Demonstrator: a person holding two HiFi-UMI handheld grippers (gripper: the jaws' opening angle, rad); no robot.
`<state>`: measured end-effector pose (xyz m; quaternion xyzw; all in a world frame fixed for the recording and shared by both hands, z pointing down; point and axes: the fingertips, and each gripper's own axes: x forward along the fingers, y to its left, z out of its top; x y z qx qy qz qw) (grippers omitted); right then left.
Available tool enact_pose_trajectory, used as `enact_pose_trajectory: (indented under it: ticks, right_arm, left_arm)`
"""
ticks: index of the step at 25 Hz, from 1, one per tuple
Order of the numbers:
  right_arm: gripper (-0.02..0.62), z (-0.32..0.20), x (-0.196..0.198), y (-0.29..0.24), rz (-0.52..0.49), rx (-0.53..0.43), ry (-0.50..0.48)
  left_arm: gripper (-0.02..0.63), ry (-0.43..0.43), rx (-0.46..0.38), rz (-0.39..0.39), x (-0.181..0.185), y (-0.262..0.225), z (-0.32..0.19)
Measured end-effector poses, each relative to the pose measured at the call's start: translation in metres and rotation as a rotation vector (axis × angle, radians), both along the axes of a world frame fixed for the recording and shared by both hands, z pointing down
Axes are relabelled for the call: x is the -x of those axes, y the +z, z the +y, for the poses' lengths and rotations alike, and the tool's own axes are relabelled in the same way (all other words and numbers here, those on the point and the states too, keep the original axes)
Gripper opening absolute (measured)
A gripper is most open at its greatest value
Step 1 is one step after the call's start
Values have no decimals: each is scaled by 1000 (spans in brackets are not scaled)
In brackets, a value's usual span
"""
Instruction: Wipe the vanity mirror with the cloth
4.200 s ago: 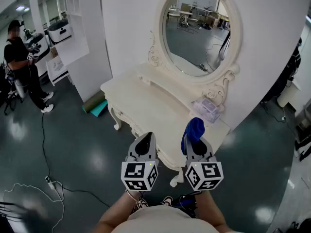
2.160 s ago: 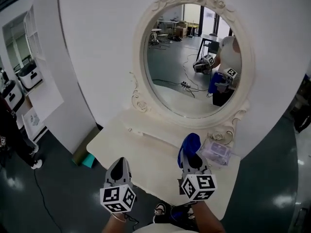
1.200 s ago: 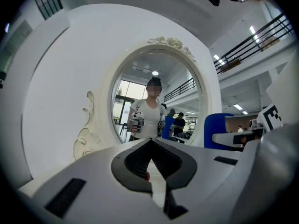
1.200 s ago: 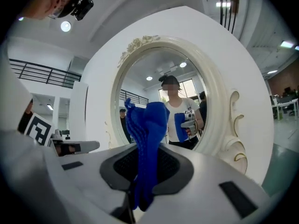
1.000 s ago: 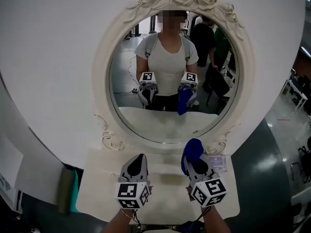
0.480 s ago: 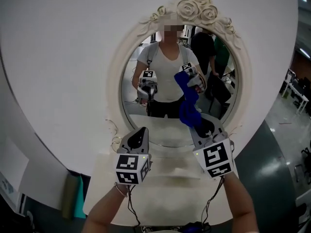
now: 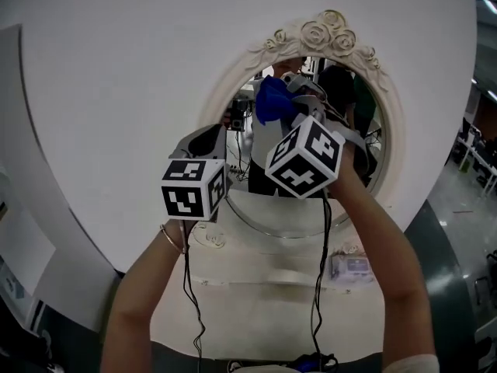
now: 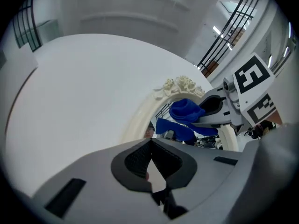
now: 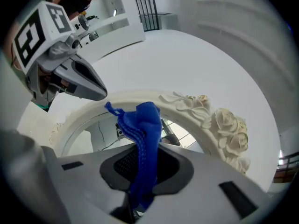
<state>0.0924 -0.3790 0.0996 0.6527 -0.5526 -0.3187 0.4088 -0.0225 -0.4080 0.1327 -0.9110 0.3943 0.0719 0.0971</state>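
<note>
The oval vanity mirror (image 7: 361, 142) has a cream carved frame (image 7: 233, 92) topped with roses. My right gripper (image 7: 289, 101) is raised in front of the upper glass and is shut on a blue cloth (image 7: 272, 99). In the right gripper view the cloth (image 9: 142, 134) sticks up out of the right gripper (image 9: 142, 171) just below the rose carving (image 9: 219, 125). My left gripper (image 7: 208, 135) is held up at the mirror's left edge, shut and holding nothing. The left gripper view shows the left gripper (image 8: 150, 143) below the cloth (image 8: 184, 118).
Below the mirror stands the cream vanity table (image 7: 264, 286), with a small clear packet (image 7: 351, 266) at its right. A white curved wall (image 7: 116, 68) surrounds the mirror. Dark floor (image 7: 450, 286) shows at the right.
Both grippers have risen. The right one carried the blue cloth from the mirror's middle up to its upper part; the left one rose to the frame's left side.
</note>
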Motion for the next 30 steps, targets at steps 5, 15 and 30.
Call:
enact_pose_trajectory:
  ticks: [5,15,30]
  right_arm:
    - [64,-25,12,-22,56,20,64]
    - [64,-44,22,-10,68,30,84]
    - [64,-67,76,126,123,211,3]
  left_arm:
    - [6,-34,-38,-9,12,-28,-14]
    - [6,-86,25,-33,32,4,-37]
    - [5,-122,306,-52,50,179,-41]
